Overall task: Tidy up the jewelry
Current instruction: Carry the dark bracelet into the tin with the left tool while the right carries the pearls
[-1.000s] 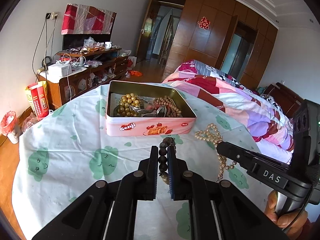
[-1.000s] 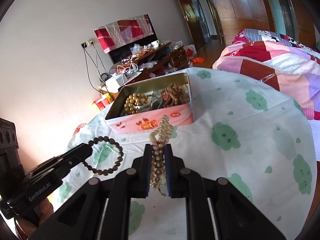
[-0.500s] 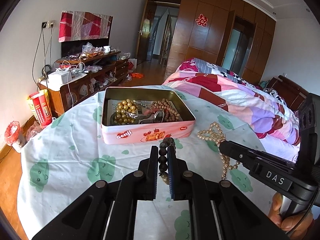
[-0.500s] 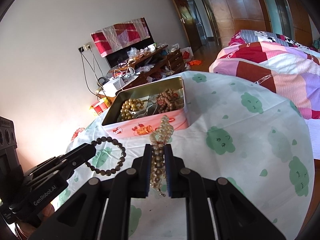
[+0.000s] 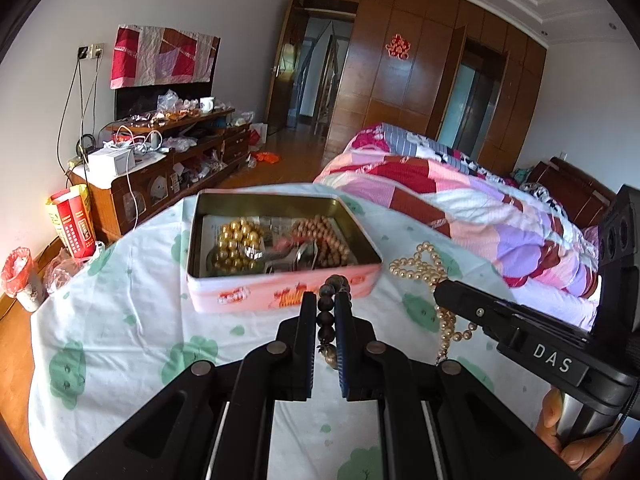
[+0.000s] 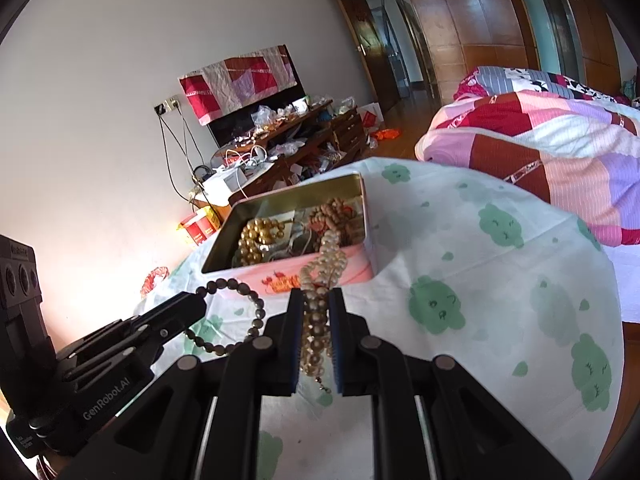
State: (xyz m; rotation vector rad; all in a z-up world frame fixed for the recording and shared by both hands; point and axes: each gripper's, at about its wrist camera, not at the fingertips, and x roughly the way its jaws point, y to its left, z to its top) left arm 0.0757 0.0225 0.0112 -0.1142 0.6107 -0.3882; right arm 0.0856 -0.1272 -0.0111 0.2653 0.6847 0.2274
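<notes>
A: The left claw [image 5: 324,312] is pinching the dark bead bracelet [image 5: 326,316], angling down beside the open tin [image 5: 280,292].

B: The right claw [image 6: 316,312] is clamping the pearl necklace [image 6: 320,280], tilting likewise above the table [image 6: 500,300].

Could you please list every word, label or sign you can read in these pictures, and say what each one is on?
"DAS": white letters on the right hand-held gripper.
"GenRobot.AI": white letters on the left hand-held gripper.
Red paper sign on the wardrobe door: a decorative character, not legible.
Print on the pink tin: too blurred to read.
</notes>
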